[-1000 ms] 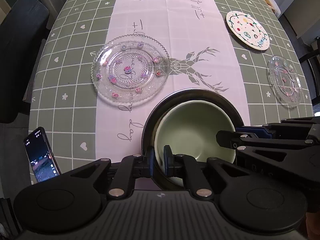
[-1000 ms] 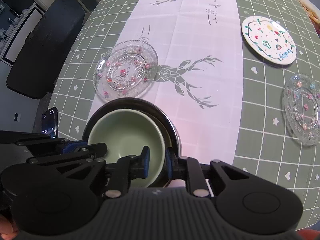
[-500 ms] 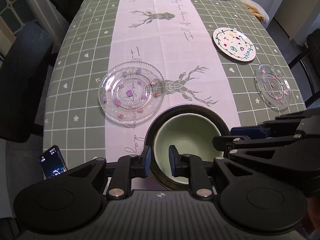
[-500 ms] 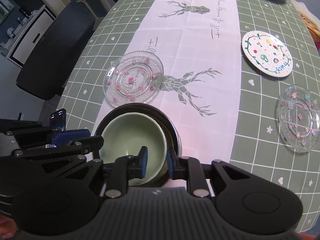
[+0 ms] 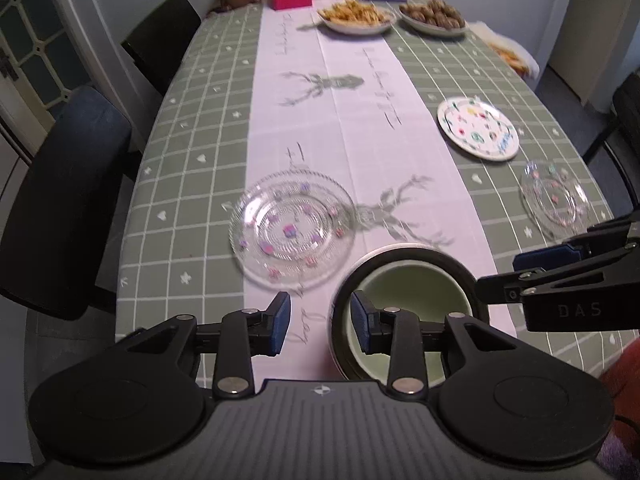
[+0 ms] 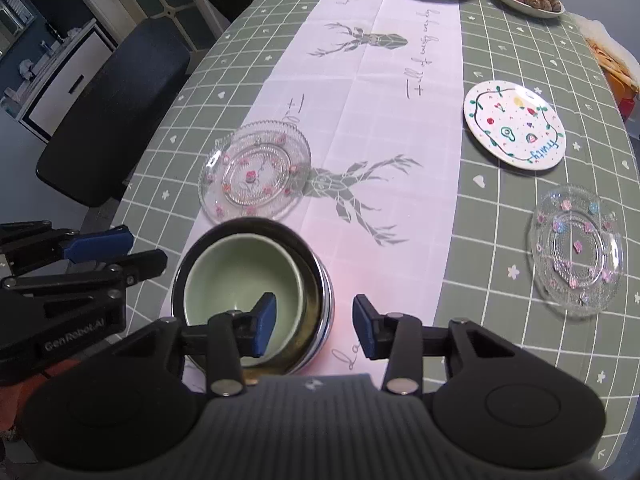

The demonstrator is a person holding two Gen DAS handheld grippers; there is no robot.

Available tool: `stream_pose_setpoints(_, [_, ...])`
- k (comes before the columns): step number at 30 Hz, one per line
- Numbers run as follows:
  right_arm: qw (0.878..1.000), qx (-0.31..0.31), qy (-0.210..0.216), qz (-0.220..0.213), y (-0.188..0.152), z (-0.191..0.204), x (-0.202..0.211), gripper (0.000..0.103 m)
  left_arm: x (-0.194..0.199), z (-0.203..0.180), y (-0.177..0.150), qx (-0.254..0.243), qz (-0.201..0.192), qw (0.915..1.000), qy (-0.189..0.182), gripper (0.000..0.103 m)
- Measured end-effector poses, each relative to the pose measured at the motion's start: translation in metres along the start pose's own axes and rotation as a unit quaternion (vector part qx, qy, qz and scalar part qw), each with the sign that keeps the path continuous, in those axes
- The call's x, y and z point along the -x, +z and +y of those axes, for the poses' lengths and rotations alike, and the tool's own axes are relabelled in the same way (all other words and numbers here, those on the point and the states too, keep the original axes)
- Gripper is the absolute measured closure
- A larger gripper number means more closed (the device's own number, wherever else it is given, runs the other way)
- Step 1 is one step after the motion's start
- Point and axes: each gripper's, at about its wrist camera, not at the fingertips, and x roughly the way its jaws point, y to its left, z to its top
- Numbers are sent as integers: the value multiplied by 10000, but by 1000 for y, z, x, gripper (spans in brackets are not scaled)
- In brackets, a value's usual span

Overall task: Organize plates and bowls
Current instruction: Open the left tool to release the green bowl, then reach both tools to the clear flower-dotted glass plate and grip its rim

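Now both claws hang over the near end of the tabletop (image 6: 500,208), pointing steeply down at a pale green bowl (image 6: 240,268) that sits nested inside a dark metal bowl (image 6: 320,280) on the white runner (image 5: 352,128). The left claw (image 5: 318,322) has its jaws opening; they straddle the left rim of the nested bowls, one blue pad inside the green bowl and the other outside the metal wall, neither pressing on it. The right claw (image 6: 314,328) is opening too, and its jaws straddle the right rim the same way, with clear gaps on both sides. Neither claw holds anything.

Just beyond the left claw, up and to its left, lies a large clear glass plate (image 5: 292,232) with pink and purple flower dots, close to the metal bowl's rim; whether they touch I cannot tell. Beyond the right claw and to its right rests a smaller clear glass plate (image 6: 576,256) of the same pattern, well apart from the bowls. Farther ahead on that side is a white painted plate (image 6: 516,130) with fruit drawings. At the far end stand two dishes of food (image 5: 356,16).
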Motion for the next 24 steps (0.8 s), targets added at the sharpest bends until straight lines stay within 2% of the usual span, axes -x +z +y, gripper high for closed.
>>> stream_pose_setpoints(4, [9995, 63, 118, -271, 12, 2, 0, 50, -1, 17, 4, 231, -399, 9989, 15, 62])
stream_pose_setpoints(9, [9984, 10, 331, -450, 32, 5, -8, 49, -12, 45, 7, 690, -771, 9945, -167, 59])
stream_pose_setpoints(14, [9987, -103, 310, -386, 51, 7, -27, 47, -34, 74, 3, 1299, -859, 9870, -399, 57])
stream_pose_setpoints(18, [9991, -268, 174, -263, 66, 7, -45, 45, -55, 100, -2, 1967, -870, 9750, -555, 57])
stream_pose_setpoints(21, [9989, -444, 108, -93, 78, 8, -60, 43, -69, 116, -7, 2285, -869, 9685, -483, 57])
stream_pose_setpoints(24, [9986, -533, 17, 69, 90, 13, -75, 42, -84, 125, -10, 2387, -790, 9670, -401, 55])
